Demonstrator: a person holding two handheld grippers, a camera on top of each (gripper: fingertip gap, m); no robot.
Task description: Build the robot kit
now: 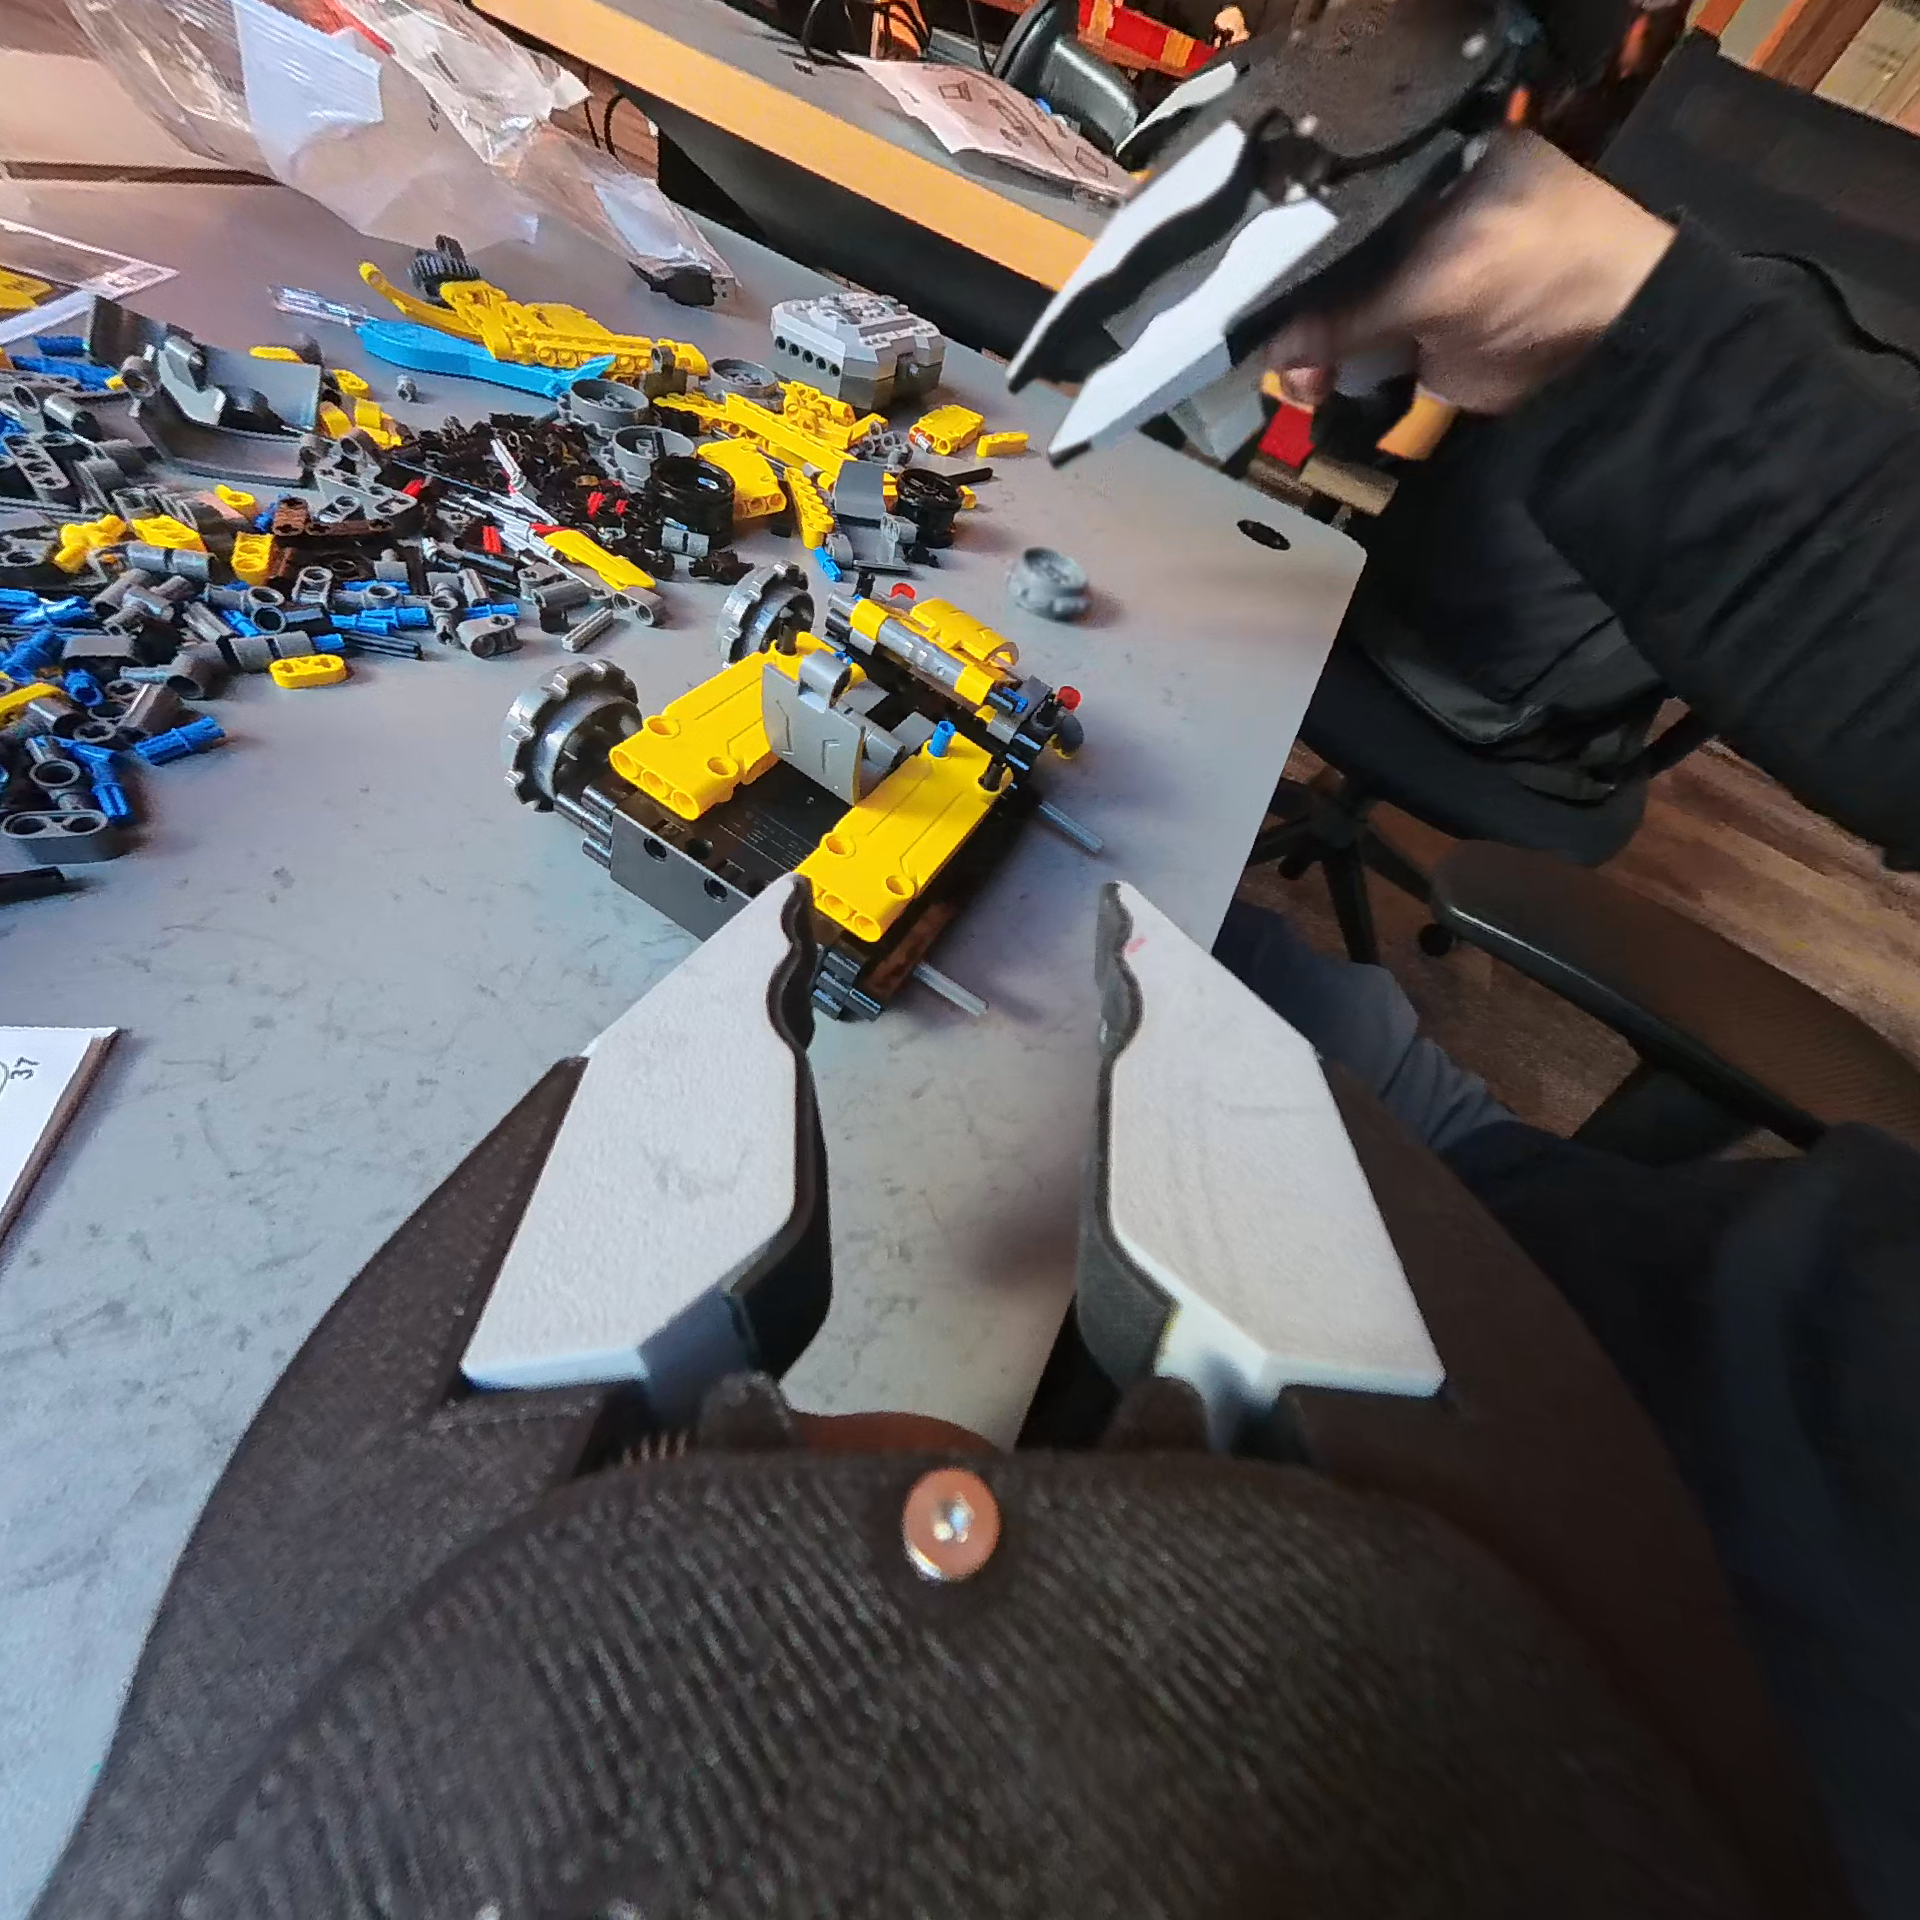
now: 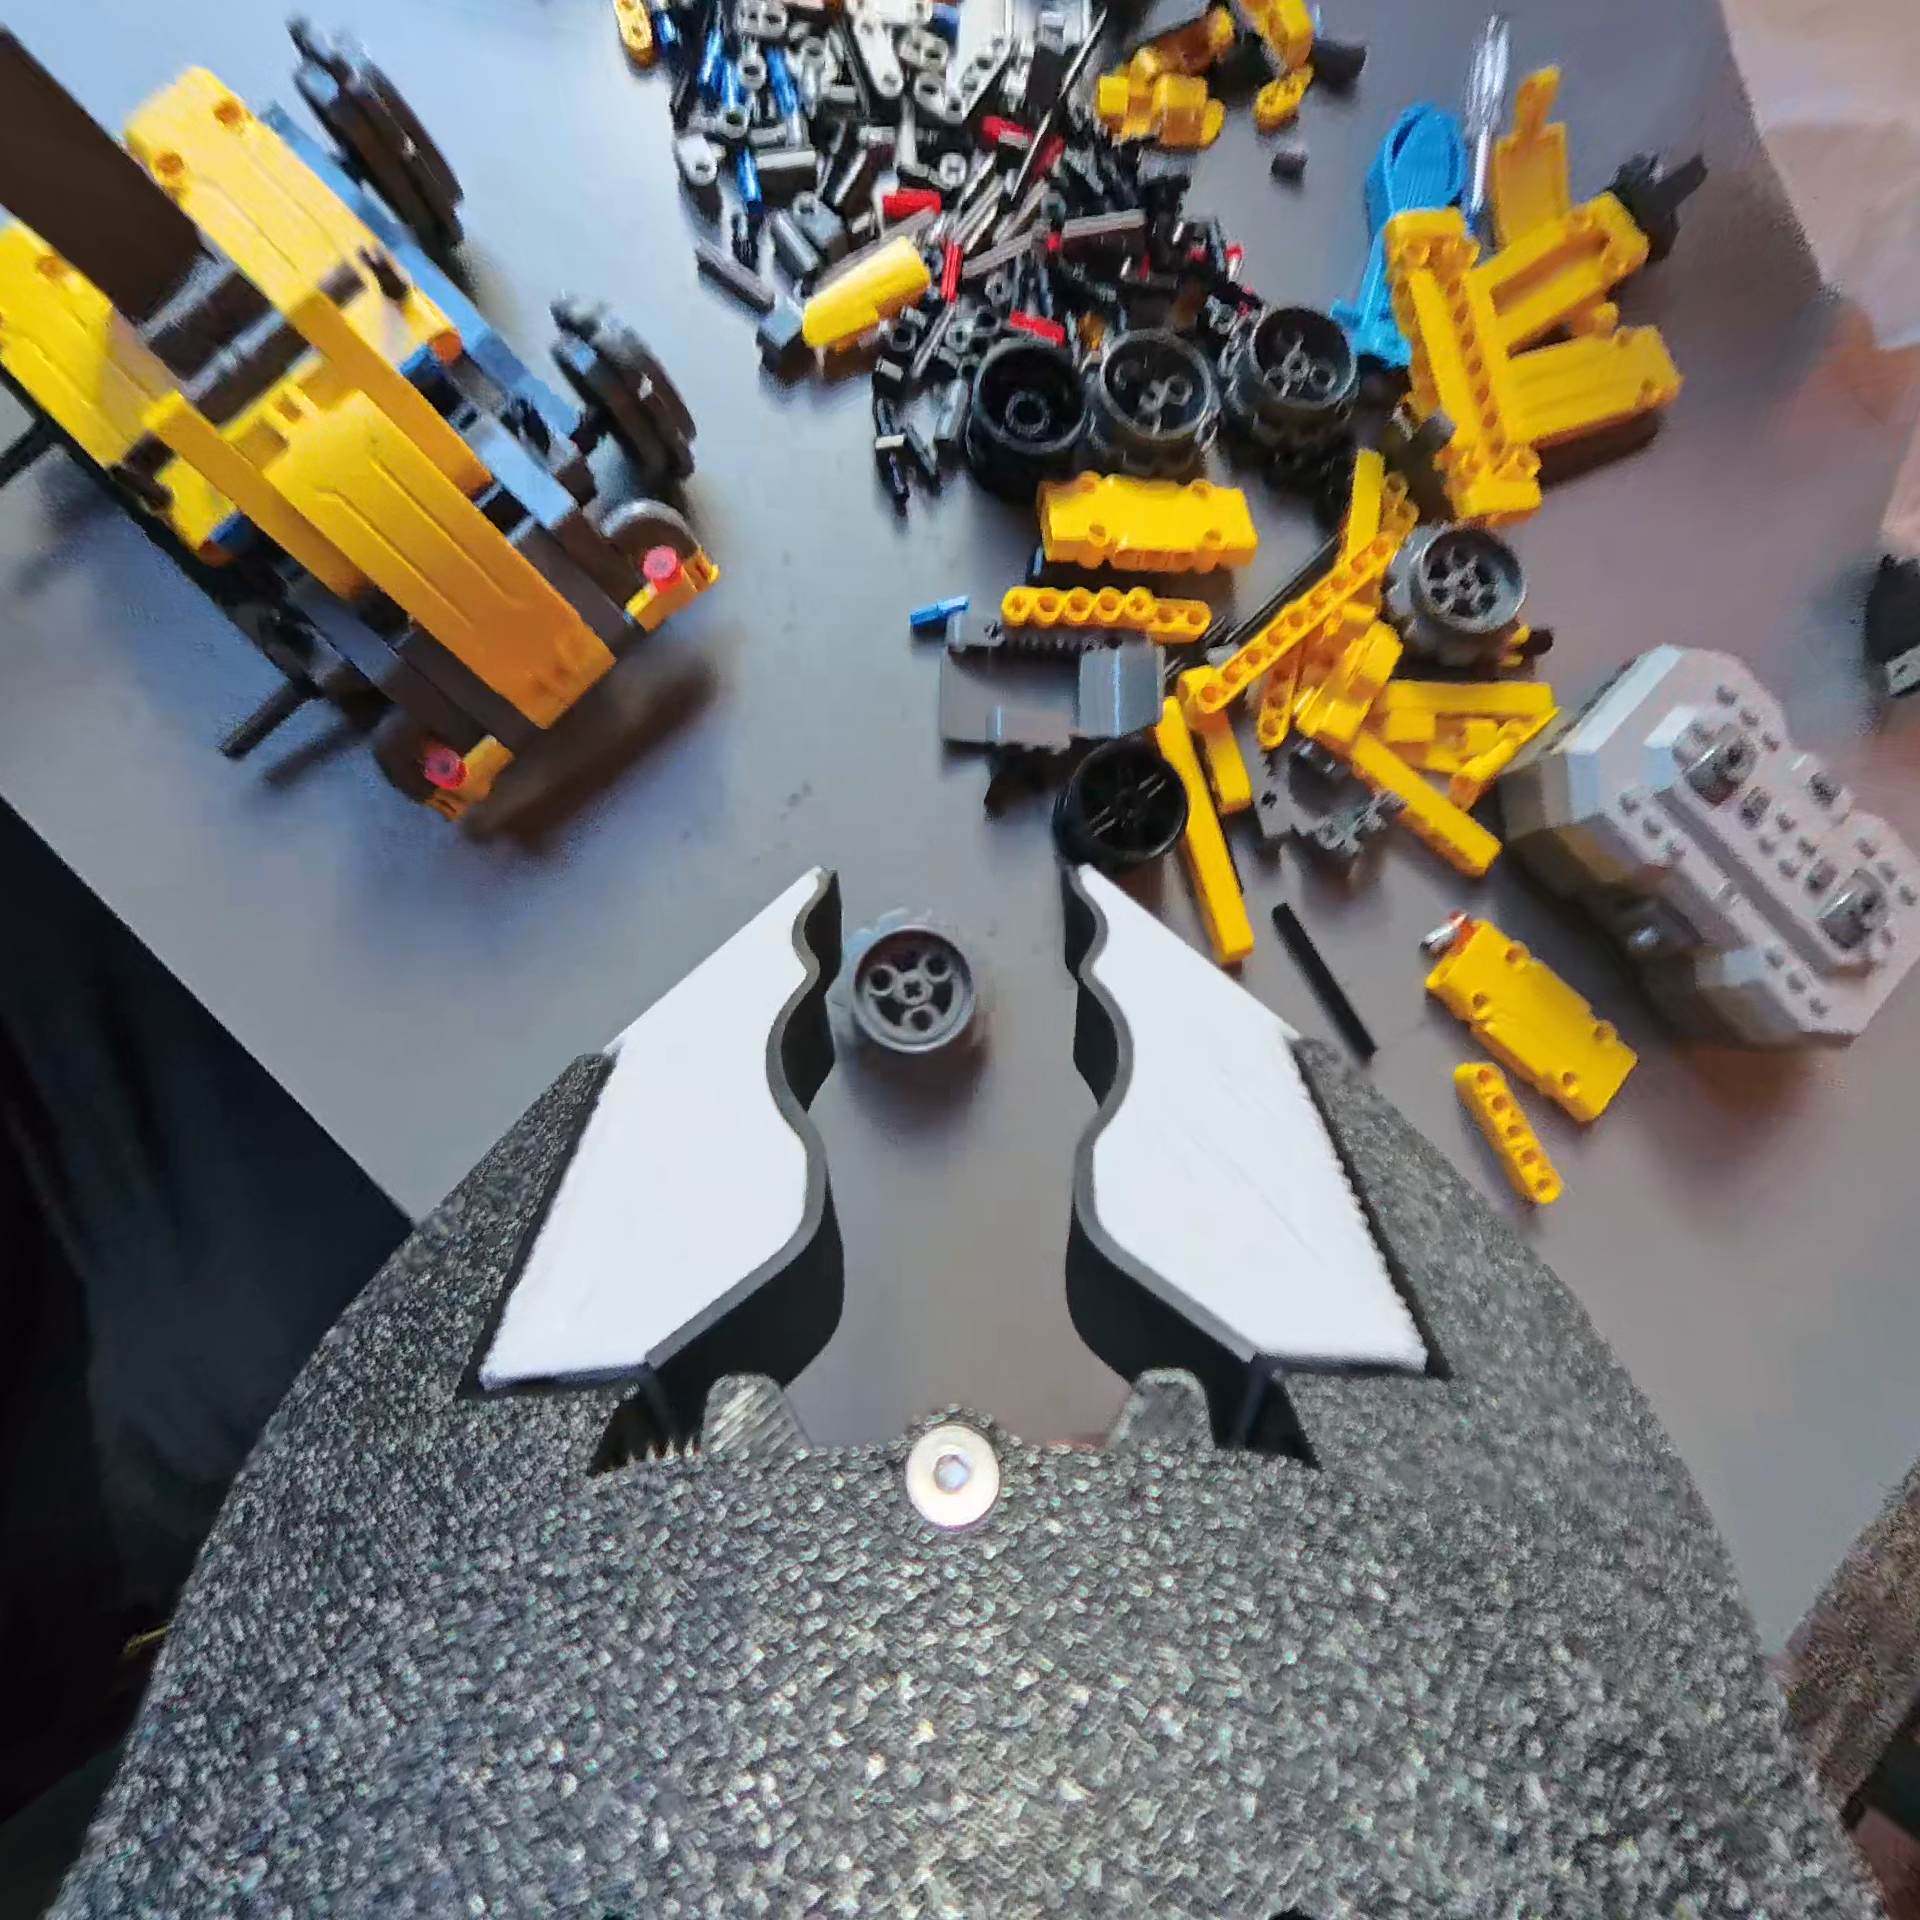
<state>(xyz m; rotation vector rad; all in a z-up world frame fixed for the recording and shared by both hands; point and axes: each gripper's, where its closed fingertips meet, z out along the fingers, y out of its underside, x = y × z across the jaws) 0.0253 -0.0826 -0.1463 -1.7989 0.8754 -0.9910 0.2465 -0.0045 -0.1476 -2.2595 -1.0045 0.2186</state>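
Observation:
A half-built yellow and black brick vehicle (image 1: 821,769) lies on the grey table (image 1: 312,1039), with two grey toothed wheels on its far side. My left gripper (image 1: 951,894) is open and empty just in front of its near end. The vehicle also shows in the right wrist view (image 2: 343,447) at upper left. My right gripper (image 2: 951,883) is open above the table, with a small grey wheel hub (image 2: 914,992) lying between its fingers, close to the left one. In the left wrist view the right gripper (image 1: 1070,416) hangs above that hub (image 1: 1049,584), held by a hand.
A heap of loose yellow, black, grey and blue bricks (image 1: 312,540) covers the table's left and back. A light grey motor block (image 2: 1714,842) and black wheels (image 2: 1143,395) lie right of my right gripper. The table's edge (image 1: 1299,727) and a chair are to the right. A booklet (image 1: 42,1101) lies at left. Left tips to right tips: about 25 cm. It is some 15 cm from my right tips to the light grey motor block (image 2: 1714,842). Look for it in the left wrist view (image 1: 876,325) too.

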